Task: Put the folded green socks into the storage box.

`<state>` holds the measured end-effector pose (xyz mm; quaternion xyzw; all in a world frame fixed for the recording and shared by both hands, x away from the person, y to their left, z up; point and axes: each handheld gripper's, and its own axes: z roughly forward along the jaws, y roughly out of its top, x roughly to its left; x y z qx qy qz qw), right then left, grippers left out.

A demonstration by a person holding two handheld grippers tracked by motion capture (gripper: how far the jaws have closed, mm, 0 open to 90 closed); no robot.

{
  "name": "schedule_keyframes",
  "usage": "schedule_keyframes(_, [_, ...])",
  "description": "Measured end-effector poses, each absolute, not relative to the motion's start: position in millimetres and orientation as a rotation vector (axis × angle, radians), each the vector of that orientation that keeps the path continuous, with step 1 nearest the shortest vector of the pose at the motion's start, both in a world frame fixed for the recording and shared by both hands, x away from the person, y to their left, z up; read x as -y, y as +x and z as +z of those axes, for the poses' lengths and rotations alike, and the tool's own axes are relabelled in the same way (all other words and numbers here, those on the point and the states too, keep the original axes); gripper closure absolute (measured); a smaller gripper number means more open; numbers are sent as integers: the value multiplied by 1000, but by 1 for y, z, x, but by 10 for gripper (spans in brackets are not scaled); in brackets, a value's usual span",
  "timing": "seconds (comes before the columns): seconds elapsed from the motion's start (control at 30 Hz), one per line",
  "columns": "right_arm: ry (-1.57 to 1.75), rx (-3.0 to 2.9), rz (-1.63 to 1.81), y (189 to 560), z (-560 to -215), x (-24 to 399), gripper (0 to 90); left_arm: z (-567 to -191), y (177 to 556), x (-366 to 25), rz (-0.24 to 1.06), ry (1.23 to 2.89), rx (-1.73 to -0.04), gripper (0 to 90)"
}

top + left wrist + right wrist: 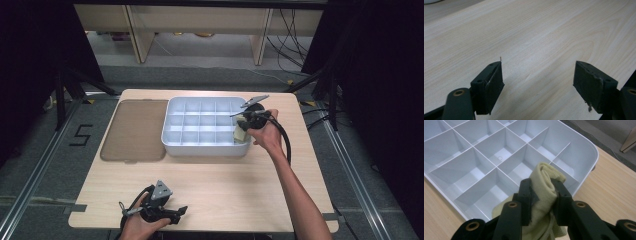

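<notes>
Right claw (pixel 542 195) pinches a rolled cream cloth (pixel 544 185) over the white divided tray (pixel 172 145) — left claw (pixel 537 82) spread.

Rolled cloth (pixel 544 195) lower end hidden behind right tool (pixel 543 192); tray (pixel 584 147) cut off at frame edge.

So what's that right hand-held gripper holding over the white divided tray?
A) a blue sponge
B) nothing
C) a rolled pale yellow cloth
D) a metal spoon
C: in the right gripper view the right hand-held gripper has its jaws closed on a rolled pale yellow cloth, above the white divided tray.
</notes>
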<state>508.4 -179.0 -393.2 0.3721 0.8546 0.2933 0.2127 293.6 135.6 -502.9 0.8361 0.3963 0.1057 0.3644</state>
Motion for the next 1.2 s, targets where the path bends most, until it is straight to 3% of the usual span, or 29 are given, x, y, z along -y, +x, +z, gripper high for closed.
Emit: schedule_keyframes(1.2, [844,-2458,678,502,-442,169,722,-505,294,-134,280,2148,-1033,230])
